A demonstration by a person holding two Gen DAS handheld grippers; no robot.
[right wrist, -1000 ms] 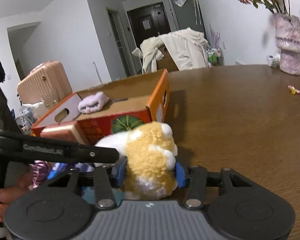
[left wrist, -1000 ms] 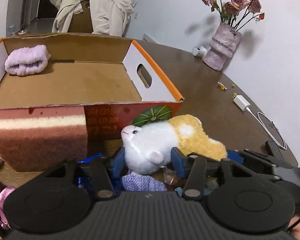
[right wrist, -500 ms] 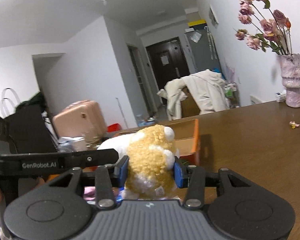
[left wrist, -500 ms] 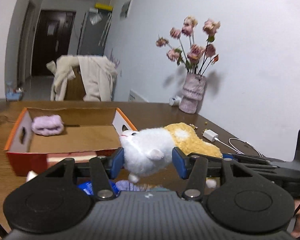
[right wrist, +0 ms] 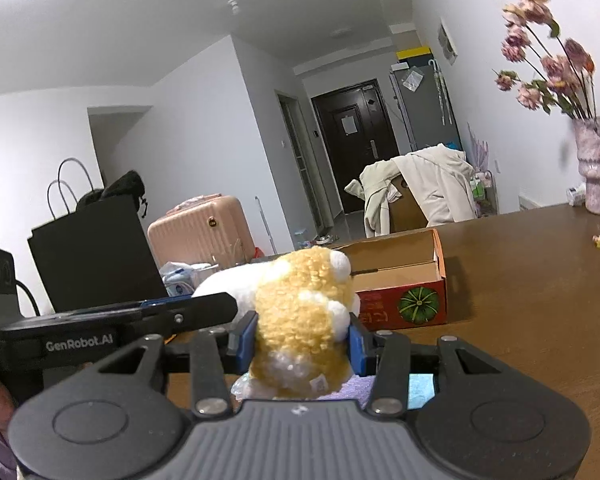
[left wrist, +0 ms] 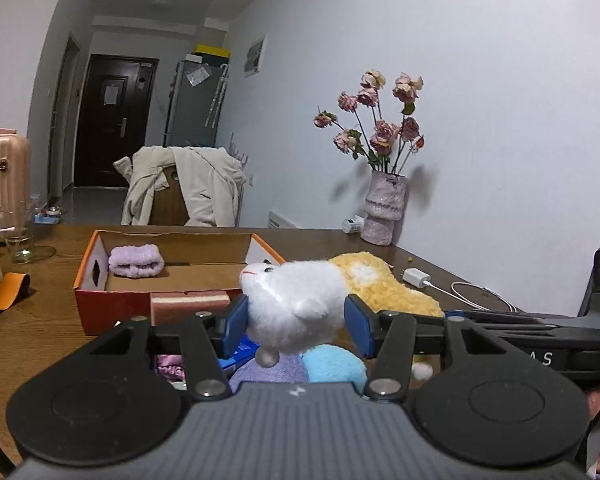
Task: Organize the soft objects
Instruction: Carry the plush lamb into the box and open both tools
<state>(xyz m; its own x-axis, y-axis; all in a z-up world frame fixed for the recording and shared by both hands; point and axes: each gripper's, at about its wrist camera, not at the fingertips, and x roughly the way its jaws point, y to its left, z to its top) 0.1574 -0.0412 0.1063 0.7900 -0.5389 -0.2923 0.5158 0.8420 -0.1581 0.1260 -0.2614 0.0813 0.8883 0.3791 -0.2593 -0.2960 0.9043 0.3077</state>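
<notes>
A white and yellow plush hamster (left wrist: 300,300) is held in the air by both grippers. My left gripper (left wrist: 296,320) is shut on its white head. My right gripper (right wrist: 300,340) is shut on its yellow rear (right wrist: 300,320). Beyond it stands an open orange cardboard box (left wrist: 100,280), also in the right wrist view (right wrist: 404,300), with a lilac rolled cloth (left wrist: 136,260) inside. A pink and cream sponge block (left wrist: 188,304) leans on the box front. Below the hamster lie a light blue soft thing (left wrist: 332,364), a lilac cloth (left wrist: 268,372) and a pink item (left wrist: 168,364).
A vase of dried roses (left wrist: 382,212) stands at the table's far right by the wall. A white charger and cable (left wrist: 416,278) lie right of the box. A glass (left wrist: 20,244) and an orange item (left wrist: 4,294) are at the left. A chair draped with a coat (left wrist: 184,192) stands behind the table.
Both grippers have lifted the plush hamster up off the table. The box and the soft things now sit lower and farther away in both views.
</notes>
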